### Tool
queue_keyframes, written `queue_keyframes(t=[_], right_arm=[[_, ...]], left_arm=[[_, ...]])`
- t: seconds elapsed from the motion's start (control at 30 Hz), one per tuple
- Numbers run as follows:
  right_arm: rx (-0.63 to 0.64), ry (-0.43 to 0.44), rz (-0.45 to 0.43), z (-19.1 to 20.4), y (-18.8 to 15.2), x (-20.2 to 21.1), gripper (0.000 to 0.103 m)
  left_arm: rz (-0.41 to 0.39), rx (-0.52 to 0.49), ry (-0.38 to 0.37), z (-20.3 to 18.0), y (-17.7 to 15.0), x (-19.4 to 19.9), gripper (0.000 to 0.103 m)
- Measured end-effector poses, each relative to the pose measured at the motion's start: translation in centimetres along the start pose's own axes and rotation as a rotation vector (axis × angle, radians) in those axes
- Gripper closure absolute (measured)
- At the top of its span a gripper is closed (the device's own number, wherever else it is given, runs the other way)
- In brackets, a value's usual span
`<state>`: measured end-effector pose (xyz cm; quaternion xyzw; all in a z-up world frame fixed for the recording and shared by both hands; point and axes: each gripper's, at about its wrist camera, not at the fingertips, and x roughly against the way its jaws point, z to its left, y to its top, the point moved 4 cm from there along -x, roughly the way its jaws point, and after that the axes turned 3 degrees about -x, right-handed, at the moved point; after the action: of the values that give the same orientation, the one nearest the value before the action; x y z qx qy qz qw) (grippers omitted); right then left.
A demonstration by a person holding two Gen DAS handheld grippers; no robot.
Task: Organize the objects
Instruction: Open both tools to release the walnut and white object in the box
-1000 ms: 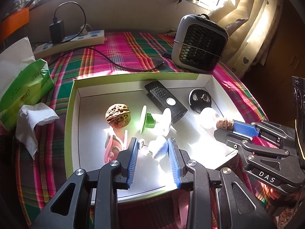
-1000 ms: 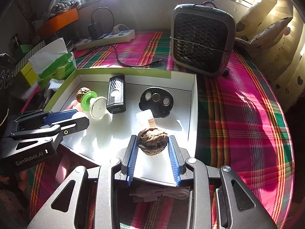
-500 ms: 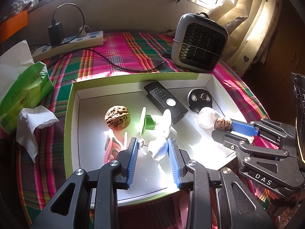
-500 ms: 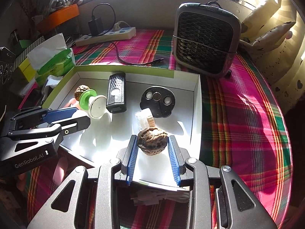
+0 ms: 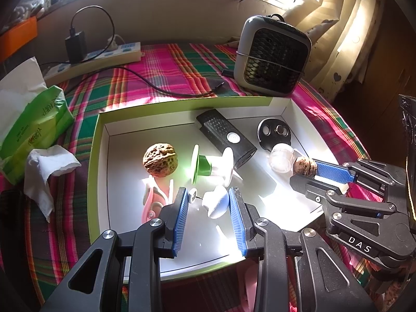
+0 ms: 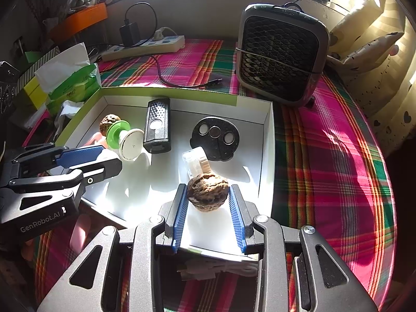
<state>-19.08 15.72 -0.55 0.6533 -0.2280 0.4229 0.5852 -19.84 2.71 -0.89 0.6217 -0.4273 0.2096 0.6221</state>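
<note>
1. We've got the right gripper pinching a walnut low-centre of the right wrist view, just over the near right part of the white tray; looks like the drop-in step
2. Left gripper: jaws part-spread around a small white piece, right pad touching it, no clear clamp
3. Next, we reckon: lower the nut to a bare patch, then let go gently, since it's round & may roll
4. Walnut: brown, wrinkly, whole; a 2nd walnut sits mid-left in the left wrist view
</note>
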Motion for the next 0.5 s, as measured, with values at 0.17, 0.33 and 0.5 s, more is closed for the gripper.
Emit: queue_keyframes(t=[0.17, 0.33, 0.5], right_arm=[[0.001, -0.004, 0.001, -0.07, 0.06, 0.04, 0.07], [-0.005, -0.007, 0.0, -0.18, 0.01, 0.12, 0.069], [-0.011, -0.004, -0.006, -0.06, -0.09, 0.33, 0.063]], left_arm=[[0.001, -0.001, 0.001, -0.08, -0.02, 0.04, 0.073], [0.0, -0.003, -0.002, -0.06, -0.05, 0.04, 0.068], [0.001, 0.006, -0.001, -0.04, -0.17, 0.21, 0.064]])
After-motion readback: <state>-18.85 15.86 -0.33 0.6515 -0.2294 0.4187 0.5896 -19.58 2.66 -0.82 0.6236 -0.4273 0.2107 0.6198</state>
